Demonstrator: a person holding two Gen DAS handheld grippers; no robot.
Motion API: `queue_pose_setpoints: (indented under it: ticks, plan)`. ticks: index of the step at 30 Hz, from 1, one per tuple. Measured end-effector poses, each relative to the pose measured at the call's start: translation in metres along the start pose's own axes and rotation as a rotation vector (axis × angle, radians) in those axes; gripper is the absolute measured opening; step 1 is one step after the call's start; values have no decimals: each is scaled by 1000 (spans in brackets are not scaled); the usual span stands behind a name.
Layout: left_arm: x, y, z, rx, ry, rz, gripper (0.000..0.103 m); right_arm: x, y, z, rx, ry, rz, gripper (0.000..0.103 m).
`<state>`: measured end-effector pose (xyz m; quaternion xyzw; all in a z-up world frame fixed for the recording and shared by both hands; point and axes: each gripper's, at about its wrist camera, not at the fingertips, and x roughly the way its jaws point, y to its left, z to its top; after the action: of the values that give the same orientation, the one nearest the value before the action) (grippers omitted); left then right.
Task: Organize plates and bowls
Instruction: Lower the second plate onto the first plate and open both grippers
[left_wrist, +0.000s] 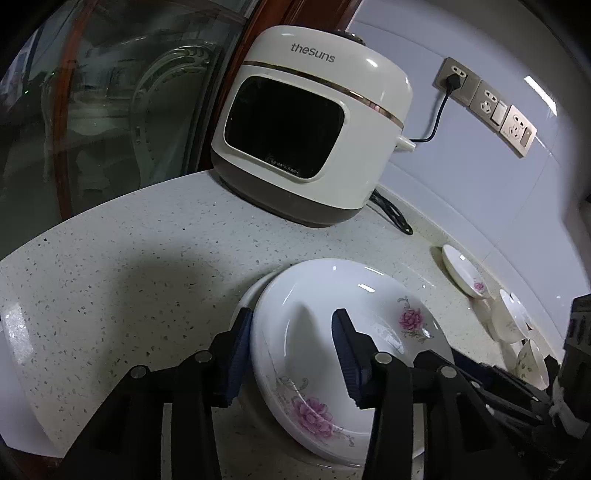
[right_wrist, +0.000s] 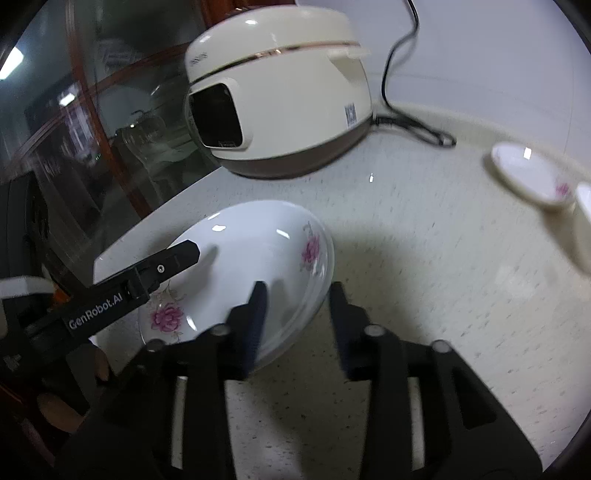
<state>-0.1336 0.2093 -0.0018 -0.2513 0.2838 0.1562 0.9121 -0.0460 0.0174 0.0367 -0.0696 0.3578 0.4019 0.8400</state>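
White glazed plate with pink flower prints (left_wrist: 332, 332) lies on top of a second white plate (left_wrist: 246, 295) on the speckled pale stone tabletop (left_wrist: 129, 266), in front of a cream rice cooker with a dark window (left_wrist: 310, 129). Left claw (left_wrist: 291, 354) stands part open astride the top plate's near rim, pads seemingly clear of it. Right claw (right_wrist: 299, 325) likewise part open around the opposite rim, gripping nothing; small flowered white dishes (left_wrist: 466, 271) sit apart along the wall.
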Motion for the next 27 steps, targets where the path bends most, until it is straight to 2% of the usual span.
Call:
queue_pose_setpoints:
  ticks: [2, 3, 7, 11, 15, 18, 23, 25, 27]
  plan:
    - [0, -2, 0, 4, -1, -3, 51, -2, 6, 0, -36, -19, -19, 68]
    - [0, -2, 0, 5, -1, -5, 53, -3, 7, 0, -45, -23, -22, 71]
    - [-3, 3, 0, -29, -18, -21, 54, -5, -1, 0, -12, -26, -22, 71]
    - [-8, 6, 0, -47, -43, -40, 62, -4, -19, -1, 66, -12, 3, 72]
    - [-7, 3, 0, -33, -42, -34, 69, -1, -23, -3, 89, 16, 45, 72]
    - [-3, -9, 1, 25, -20, -14, 81, 6, -19, -4, 89, 56, 81, 71]
    - [1, -22, 4, 122, -6, 50, 83, 12, -17, -7, 85, 99, 67, 71]
    - [-3, -27, 7, 185, -44, 89, 83, 15, -15, -8, 81, 118, 61, 71]
    - [-12, -37, 11, 266, -121, 130, 83, 17, -14, -8, 72, 126, 62, 71]
